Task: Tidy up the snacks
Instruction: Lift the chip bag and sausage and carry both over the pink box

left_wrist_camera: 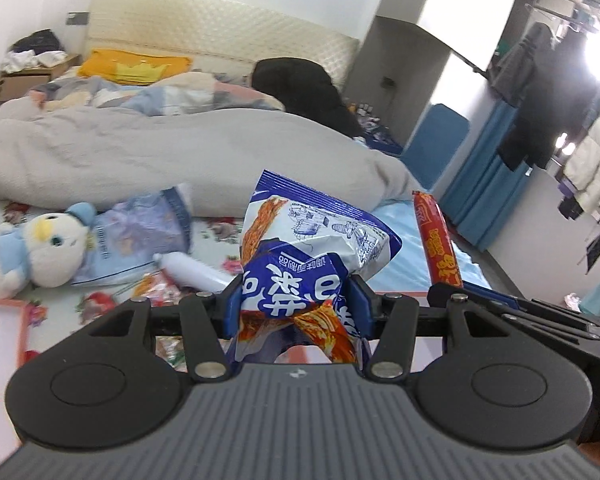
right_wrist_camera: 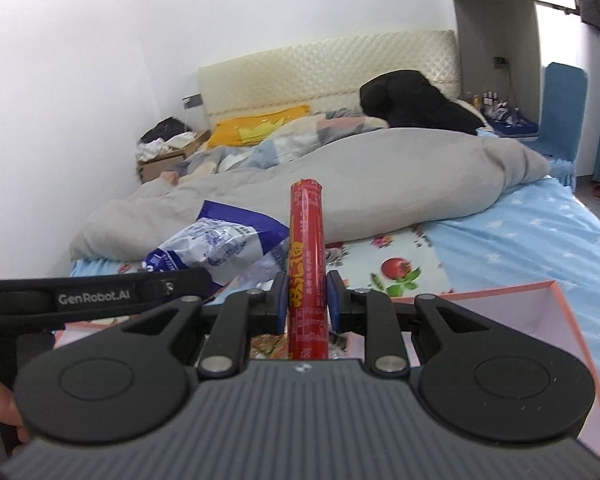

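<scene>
In the left wrist view, the left gripper (left_wrist_camera: 296, 304) fills the lower half of the frame, its jaws clamped on a crumpled blue-and-white snack bag (left_wrist_camera: 316, 248). The bag bulges up out of the jaws at the centre of the frame, lifted clear of the bed (left_wrist_camera: 204, 232). To its right, the red sausage stick (left_wrist_camera: 438, 240) stands tilted, its lower end in the other gripper at the right edge.

In the right wrist view, the right gripper (right_wrist_camera: 304, 300) sits at lower centre, jaws closed on that sausage stick (right_wrist_camera: 306, 256), which rises nearly upright through the middle of the frame. The snack bag (right_wrist_camera: 220, 244) shows just left of it, above the dark strap of the left gripper.

Behind both, a grey quilt (left_wrist_camera: 140, 152) lies heaped across the bed. At left in the left wrist view, a plush toy (left_wrist_camera: 40, 248) rests on the floral sheet beside a pale blue pouch (left_wrist_camera: 140, 236) and a white bottle (left_wrist_camera: 196, 272). A pink-edged box (right_wrist_camera: 540, 320) lies open at lower right in the right wrist view.
</scene>
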Tool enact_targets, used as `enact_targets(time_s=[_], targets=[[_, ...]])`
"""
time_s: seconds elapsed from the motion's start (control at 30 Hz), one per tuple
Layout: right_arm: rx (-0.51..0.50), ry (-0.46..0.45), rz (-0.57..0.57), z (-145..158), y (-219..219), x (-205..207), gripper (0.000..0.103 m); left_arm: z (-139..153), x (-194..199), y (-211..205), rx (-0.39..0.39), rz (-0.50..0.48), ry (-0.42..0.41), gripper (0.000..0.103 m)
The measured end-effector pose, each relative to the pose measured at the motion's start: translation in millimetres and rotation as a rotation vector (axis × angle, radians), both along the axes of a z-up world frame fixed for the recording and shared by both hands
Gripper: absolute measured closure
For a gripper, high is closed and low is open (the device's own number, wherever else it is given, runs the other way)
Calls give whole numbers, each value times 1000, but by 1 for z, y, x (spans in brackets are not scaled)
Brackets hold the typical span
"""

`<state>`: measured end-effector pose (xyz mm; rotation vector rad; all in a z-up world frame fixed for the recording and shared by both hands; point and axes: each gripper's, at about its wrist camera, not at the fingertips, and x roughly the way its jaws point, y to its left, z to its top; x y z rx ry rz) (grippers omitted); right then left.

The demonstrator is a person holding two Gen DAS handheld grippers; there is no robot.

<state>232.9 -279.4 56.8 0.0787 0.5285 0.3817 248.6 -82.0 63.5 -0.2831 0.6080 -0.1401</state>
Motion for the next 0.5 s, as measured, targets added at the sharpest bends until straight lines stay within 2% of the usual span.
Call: enact_targets(time_s=[0.23,0.5], targets=[[-1,8,-78,-11,-35,16,80,-13,31,-42,3,-74,25,44],[-24,110,-171,-59,-79,37,80,-69,73,-94,25,-157,139,44]])
